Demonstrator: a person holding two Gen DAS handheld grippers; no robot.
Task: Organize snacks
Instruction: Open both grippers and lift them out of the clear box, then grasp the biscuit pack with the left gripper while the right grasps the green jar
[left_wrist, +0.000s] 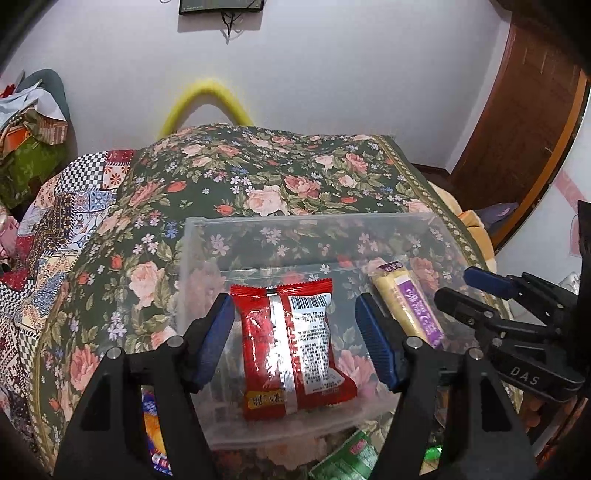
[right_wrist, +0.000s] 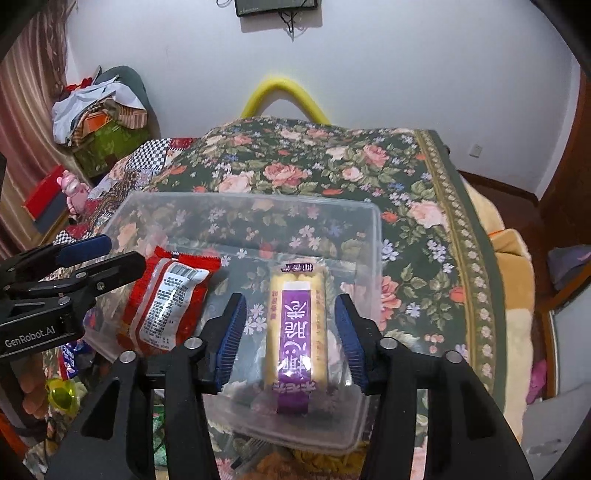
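- Clear plastic box (left_wrist: 207, 236) sits on the floral cloth (left_wrist: 258, 173).
- Red snack packet (left_wrist: 295, 347) lies inside the box, barcode side up; yellow bar with purple label (right_wrist: 297, 332) lies at its 3 o'clock, apart from it.
- Left gripper (left_wrist: 295, 336): fingers spread, straddling the red packet, not touching it.
- Right gripper (right_wrist: 291, 343): fingers spread either side of the yellow bar, gap on both sides.
- Green wrapper (left_wrist: 347, 458) at 6 o'clock, outside the box.
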